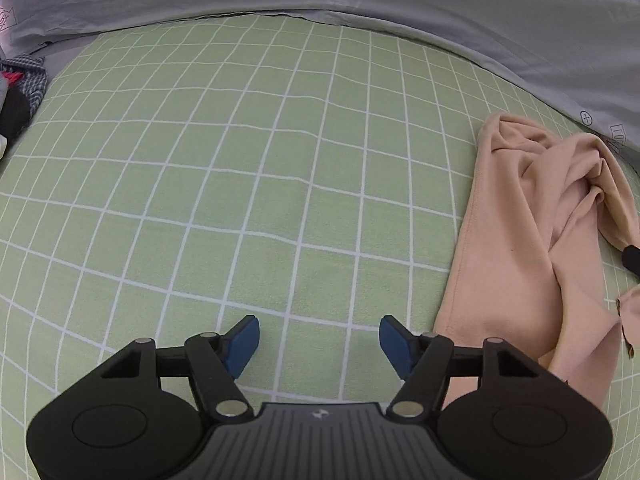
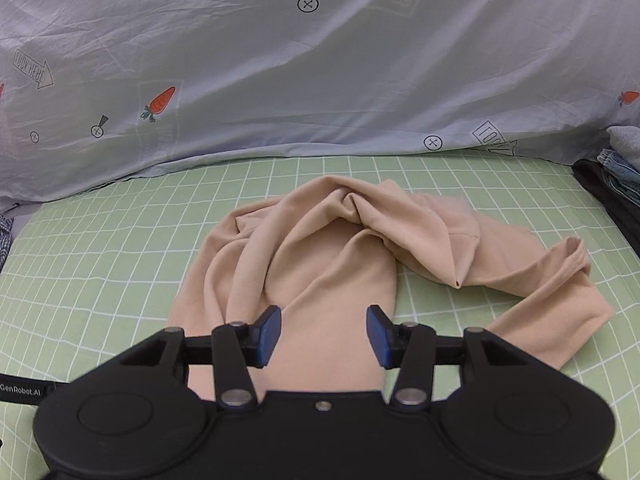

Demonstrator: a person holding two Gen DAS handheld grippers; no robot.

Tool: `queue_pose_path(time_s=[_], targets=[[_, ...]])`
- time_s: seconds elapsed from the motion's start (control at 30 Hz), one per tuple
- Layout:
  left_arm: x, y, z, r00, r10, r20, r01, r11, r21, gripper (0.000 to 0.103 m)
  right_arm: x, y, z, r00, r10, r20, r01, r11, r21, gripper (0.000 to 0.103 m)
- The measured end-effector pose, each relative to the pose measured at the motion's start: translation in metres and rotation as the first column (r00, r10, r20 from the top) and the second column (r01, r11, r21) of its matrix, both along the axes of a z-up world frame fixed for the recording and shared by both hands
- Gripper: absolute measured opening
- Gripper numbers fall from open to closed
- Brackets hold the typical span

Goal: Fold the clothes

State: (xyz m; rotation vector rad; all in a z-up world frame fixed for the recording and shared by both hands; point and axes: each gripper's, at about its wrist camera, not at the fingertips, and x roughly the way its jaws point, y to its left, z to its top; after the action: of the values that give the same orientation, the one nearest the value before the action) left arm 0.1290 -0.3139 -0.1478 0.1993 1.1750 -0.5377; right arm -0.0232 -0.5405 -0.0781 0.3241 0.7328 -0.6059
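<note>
A beige garment (image 2: pixel 320 248) lies crumpled on the green grid sheet (image 2: pixel 100 264), with a sleeve (image 2: pixel 560 292) trailing off to the right. My right gripper (image 2: pixel 324 336) hovers just above its near part. The blue pads (image 2: pixel 268 336) stand apart and do not press the cloth. In the left wrist view the same garment (image 1: pixel 532 240) lies along the right side. My left gripper (image 1: pixel 319 344) is open over bare sheet (image 1: pixel 240 160) to the left of it, with nothing between its fingers.
A pale blue printed quilt (image 2: pixel 280 60) is bunched along the far edge of the bed. Mixed clothes (image 1: pixel 20 88) are piled at the far left. Folded denim and dark items (image 2: pixel 616 176) are stacked at the far right. A black tip (image 1: pixel 632 258) shows at the garment's right edge.
</note>
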Motion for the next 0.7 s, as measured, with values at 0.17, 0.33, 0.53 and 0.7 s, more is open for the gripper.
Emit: queue_pose_path(time_s=[0.17,0.33,0.53,0.7], targets=[[0.007,-0.045,0.003,0.994,-0.105,0.042,0.107,0.993,-0.047,0.064,0.035,-0.016,-0.021,0.998,-0.039,-0.056,0.04,0.999,0.008,0.083],[0.027,-0.092,-0.001,0.973,-0.214,0.084,0.219,0.974,-0.056,0.072,0.058,-0.024,-0.045,0.989,-0.045,-0.142,0.049,0.998,0.025,0.103],[0.039,-0.128,-0.007,0.952,-0.297,0.072,0.303,0.947,-0.104,0.053,0.062,-0.028,-0.06,0.978,-0.031,-0.208,0.039,0.999,0.034,0.092],[0.033,-0.138,-0.008,0.949,-0.303,0.091,0.313,0.942,-0.124,0.004,0.053,-0.021,-0.052,0.981,-0.003,-0.196,0.005,1.0,0.011,0.039]])
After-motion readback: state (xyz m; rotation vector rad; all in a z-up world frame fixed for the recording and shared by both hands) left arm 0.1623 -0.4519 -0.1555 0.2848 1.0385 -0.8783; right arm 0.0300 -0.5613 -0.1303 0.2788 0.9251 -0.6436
